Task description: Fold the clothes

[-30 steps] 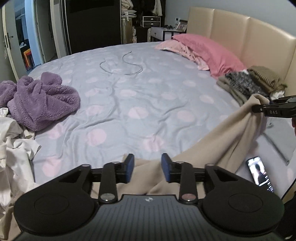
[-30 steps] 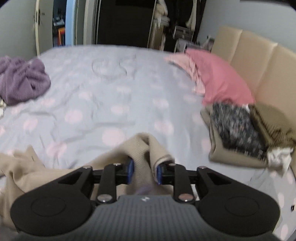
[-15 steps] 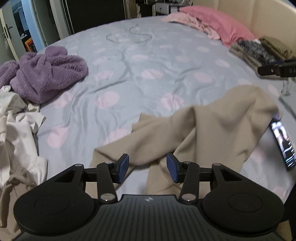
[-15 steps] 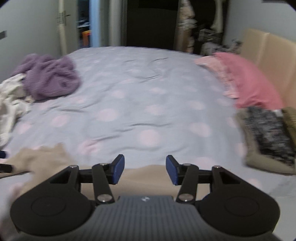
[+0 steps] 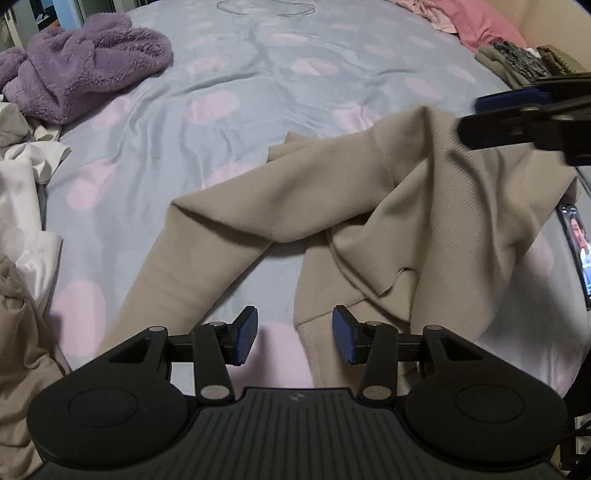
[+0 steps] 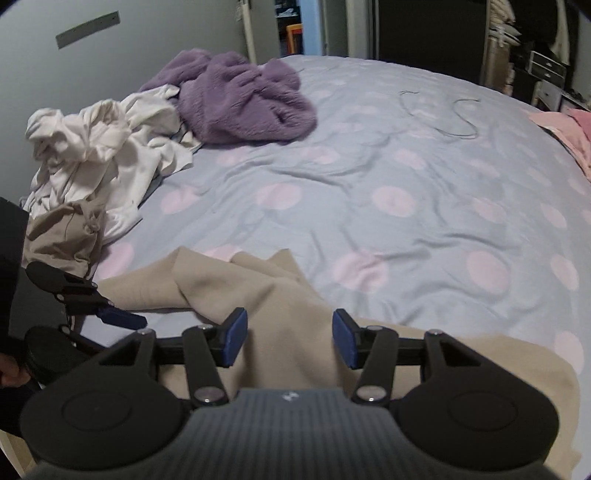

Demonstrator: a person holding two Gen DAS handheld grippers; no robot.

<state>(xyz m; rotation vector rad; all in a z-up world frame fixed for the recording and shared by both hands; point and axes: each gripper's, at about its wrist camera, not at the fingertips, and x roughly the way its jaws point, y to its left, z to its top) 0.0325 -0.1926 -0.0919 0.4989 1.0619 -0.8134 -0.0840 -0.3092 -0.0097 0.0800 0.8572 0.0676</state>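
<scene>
On the near edge of the bed (image 5: 280, 110), a beige garment (image 5: 424, 229) lies spread over the dotted blue cover, its two sleeve-like lengths reaching back toward the person and its body bunched in folds just beyond them; it looks laid out flat so that the folding can begin, though the creases say it needs smoothing first. Just above the garment's nearer end, the left hand-held gripper (image 5: 294, 339) hovers with its blue pads apart and nothing between them but the cover and a strip of cloth beneath. Over the garment's far right part, the right hand-held gripper (image 6: 289, 338) hangs the same way, its jaws having just been opening and now standing wide, with beige fabric below them but not pinched. Both seem to have let the cloth go in order to take fresh holds. Beyond the garment to the left, a purple fleece (image 6: 243, 99) and a heap of white clothes (image 6: 99, 155) wait unfolded; beyond it to the right, near the pink pillow (image 5: 480, 26), sits a stack of folded clothes (image 5: 524, 62), probably the finished pile. Just right of the garment, a phone (image 5: 578, 251) lies face up with its screen lit. No brand, label or writing can be read anywhere.
</scene>
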